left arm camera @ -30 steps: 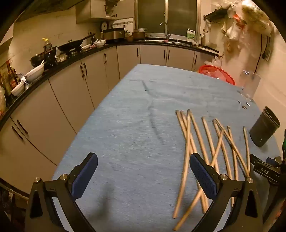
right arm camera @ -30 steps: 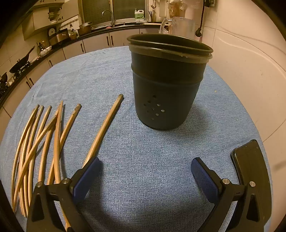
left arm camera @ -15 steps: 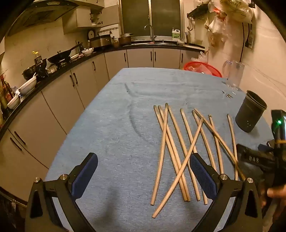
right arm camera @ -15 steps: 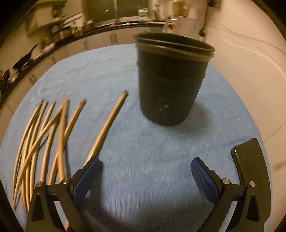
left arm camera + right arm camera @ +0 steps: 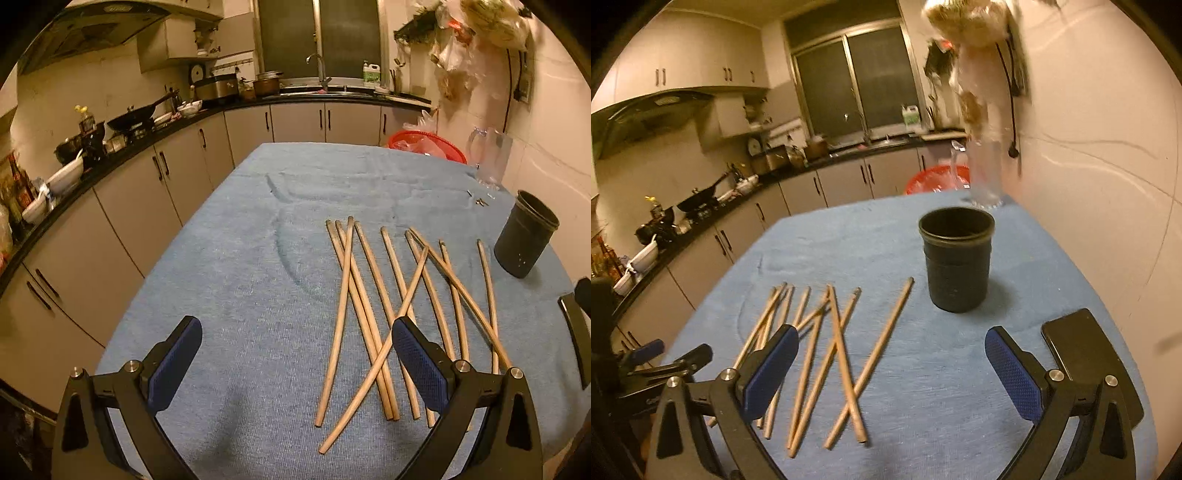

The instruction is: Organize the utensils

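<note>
Several wooden chopsticks (image 5: 373,310) lie loose and crossed on the blue cloth of the table (image 5: 240,280); they also show in the right wrist view (image 5: 827,343). A dark utensil holder (image 5: 524,240) stands upright to their right and is empty as far as I see in the right wrist view (image 5: 956,258). My left gripper (image 5: 295,354) is open and empty, above the near ends of the chopsticks. My right gripper (image 5: 892,365) is open and empty, raised above the table nearer than the holder.
A black phone (image 5: 1086,354) lies on the cloth at the right, near the wall. A clear glass jug (image 5: 489,158) and a red basket (image 5: 424,144) are at the far right. Kitchen counters with cookware (image 5: 129,122) run along the left and back.
My right gripper has pulled back and risen, so the holder looks smaller and farther. My left gripper has drawn back and turned right, bringing the chopsticks toward the middle of its view.
</note>
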Motion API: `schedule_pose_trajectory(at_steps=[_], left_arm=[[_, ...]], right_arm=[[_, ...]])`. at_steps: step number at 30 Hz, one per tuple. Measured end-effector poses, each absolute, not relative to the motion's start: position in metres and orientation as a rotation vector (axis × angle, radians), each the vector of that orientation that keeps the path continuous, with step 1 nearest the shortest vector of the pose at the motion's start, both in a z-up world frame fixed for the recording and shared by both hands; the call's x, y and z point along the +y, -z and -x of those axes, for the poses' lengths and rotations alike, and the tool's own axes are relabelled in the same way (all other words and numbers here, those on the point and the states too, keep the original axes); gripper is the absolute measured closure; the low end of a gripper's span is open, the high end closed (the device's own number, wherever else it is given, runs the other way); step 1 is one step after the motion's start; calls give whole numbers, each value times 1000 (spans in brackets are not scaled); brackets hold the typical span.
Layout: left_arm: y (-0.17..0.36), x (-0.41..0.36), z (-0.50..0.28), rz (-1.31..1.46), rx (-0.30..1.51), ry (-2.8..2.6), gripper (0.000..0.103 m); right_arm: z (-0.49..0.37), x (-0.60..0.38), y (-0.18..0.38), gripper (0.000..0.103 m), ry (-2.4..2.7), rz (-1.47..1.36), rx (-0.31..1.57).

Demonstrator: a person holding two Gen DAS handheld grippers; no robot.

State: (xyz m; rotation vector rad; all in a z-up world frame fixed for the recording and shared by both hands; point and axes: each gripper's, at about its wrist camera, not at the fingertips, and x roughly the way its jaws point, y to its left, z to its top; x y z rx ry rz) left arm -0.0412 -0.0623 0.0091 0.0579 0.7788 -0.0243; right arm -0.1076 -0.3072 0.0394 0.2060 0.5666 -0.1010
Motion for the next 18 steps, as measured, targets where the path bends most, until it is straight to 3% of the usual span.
schedule_pose_trajectory(at_steps=[18], left_arm=[[-5, -58, 52, -65, 735, 48, 1]], right_arm=[[111, -285, -43, 2, 95, -125, 572]])
